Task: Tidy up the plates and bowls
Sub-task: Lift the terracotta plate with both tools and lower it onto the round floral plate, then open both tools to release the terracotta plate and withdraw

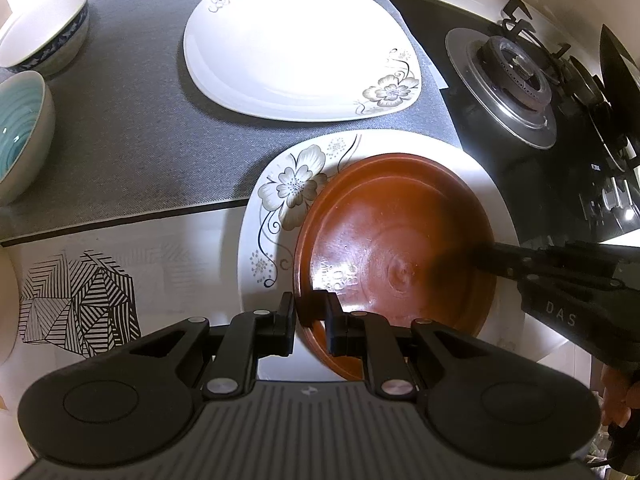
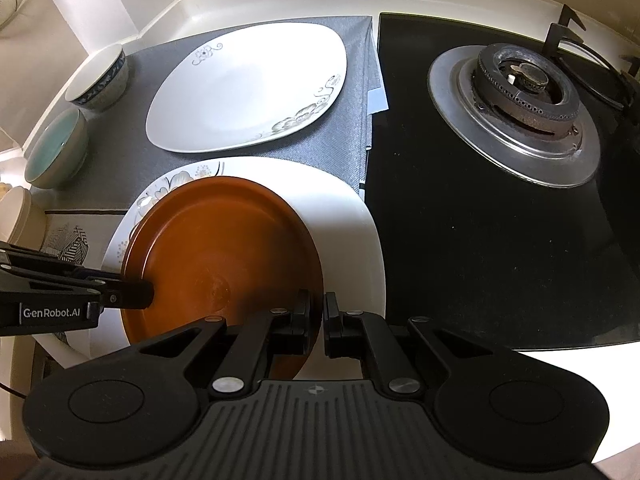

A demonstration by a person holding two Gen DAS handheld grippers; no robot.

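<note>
A home kitchen is showing here. A black glass hob (image 2: 500, 260) is sitting in a white worktop (image 2: 248, 0), with a gas burner (image 2: 524, 88) on a steel ring and a pan support (image 2: 592, 52) beside it. A grey mat (image 1: 132, 144) is lying next to the hob, carrying flowered plates (image 1: 296, 48) and small bowls (image 2: 98, 76). A white wall is rising behind the worktop, turning a corner at the back left.
</note>
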